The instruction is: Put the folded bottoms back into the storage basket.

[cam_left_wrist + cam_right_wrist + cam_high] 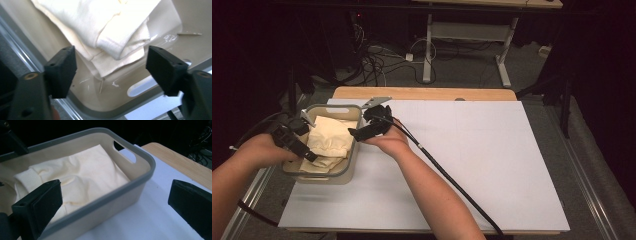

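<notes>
A beige bin (353, 161) with a grey rim stands at the table's left edge and holds a folded cream cloth (331, 140). My left gripper (307, 152) reaches into the bin from the left, open, its jaws either side of the cloth's (117, 32) folded corner without touching it. My right gripper (357, 134) hangs open over the bin's right wall (105, 202), one jaw above the cloth (82, 175) and one outside above the white sheet.
A white sheet (472, 160) covers most of the wooden table (427, 93). A black cable (447, 175) trails from the right gripper across the sheet. Beyond the far edge are a desk frame (504, 65) and floor cables (377, 62).
</notes>
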`<state>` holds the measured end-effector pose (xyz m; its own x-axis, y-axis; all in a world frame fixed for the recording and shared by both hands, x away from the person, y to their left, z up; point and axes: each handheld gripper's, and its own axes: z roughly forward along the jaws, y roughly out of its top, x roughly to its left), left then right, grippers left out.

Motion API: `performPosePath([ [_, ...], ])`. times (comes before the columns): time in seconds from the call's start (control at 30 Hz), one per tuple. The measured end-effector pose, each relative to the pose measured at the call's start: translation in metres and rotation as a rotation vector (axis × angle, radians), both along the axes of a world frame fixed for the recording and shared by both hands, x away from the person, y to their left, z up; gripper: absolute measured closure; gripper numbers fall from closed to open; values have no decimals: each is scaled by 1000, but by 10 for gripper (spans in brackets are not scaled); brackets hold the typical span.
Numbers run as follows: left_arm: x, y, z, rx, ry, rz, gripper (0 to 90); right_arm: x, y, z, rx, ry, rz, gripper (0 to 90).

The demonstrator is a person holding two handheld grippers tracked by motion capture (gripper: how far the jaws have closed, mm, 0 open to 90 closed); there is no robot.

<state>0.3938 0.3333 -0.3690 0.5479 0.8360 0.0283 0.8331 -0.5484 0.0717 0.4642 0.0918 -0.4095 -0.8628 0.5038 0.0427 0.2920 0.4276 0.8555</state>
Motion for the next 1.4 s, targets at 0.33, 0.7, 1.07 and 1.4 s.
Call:
performPosePath([
  [0.33, 3, -19, -12, -9, 30, -4, 0, -24, -49, -10, 2, -19, -42, 7],
  [0.7, 7, -36, -19, 3, 67, 16, 0, -48, -108, -28, -11, -45, -122, 8],
  [1.07, 5, -62, -6, 7, 55, -5, 0, -73, -164, -41, -10, -79, -197, 7],
  [1.4, 3, -96, -3, 27, 54, -47, 0, -98, -218, -49, -5, -77, -241, 7],
])
